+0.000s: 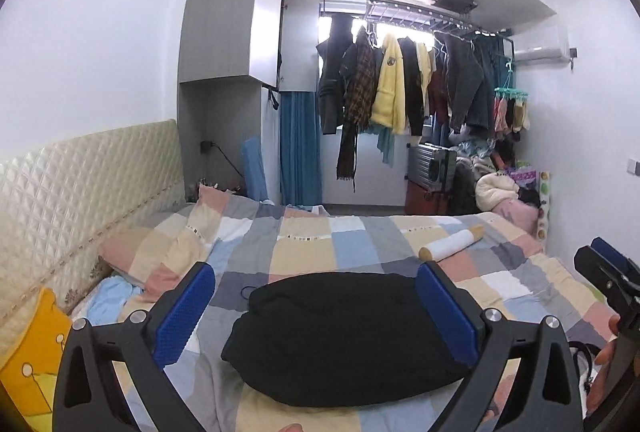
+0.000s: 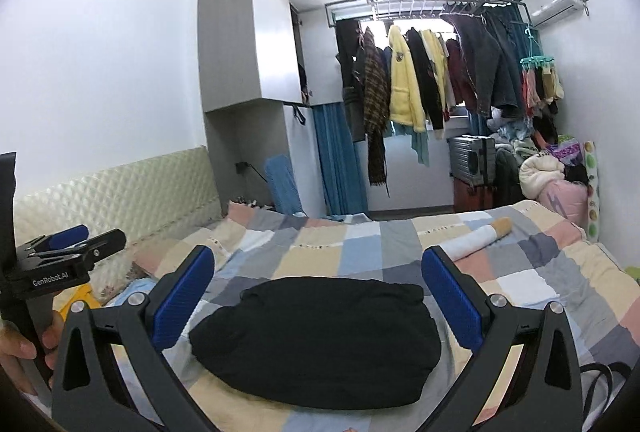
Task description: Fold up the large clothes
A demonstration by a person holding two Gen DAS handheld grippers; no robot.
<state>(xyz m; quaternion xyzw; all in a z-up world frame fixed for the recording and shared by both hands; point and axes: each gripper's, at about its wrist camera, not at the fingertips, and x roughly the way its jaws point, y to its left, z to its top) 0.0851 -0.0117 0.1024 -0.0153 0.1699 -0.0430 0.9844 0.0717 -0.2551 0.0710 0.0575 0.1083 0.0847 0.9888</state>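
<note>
A black garment [image 1: 340,336] lies folded into a compact bundle on the checked bedspread [image 1: 360,244]; it also shows in the right wrist view [image 2: 320,340]. My left gripper [image 1: 316,296] is open and empty, held above the bundle with its blue pads [image 1: 184,312] wide apart. My right gripper [image 2: 320,292] is also open and empty above the same bundle. The right gripper shows at the right edge of the left wrist view [image 1: 612,272], and the left gripper at the left edge of the right wrist view [image 2: 68,248].
A white and tan roll [image 1: 452,244] lies on the bed's far right. Pillows [image 1: 160,252] and a padded headboard [image 1: 80,192] are at left. A yellow cushion [image 1: 32,352] sits near left. Hanging clothes [image 1: 396,88], a suitcase [image 1: 432,164] and piled items stand beyond the bed.
</note>
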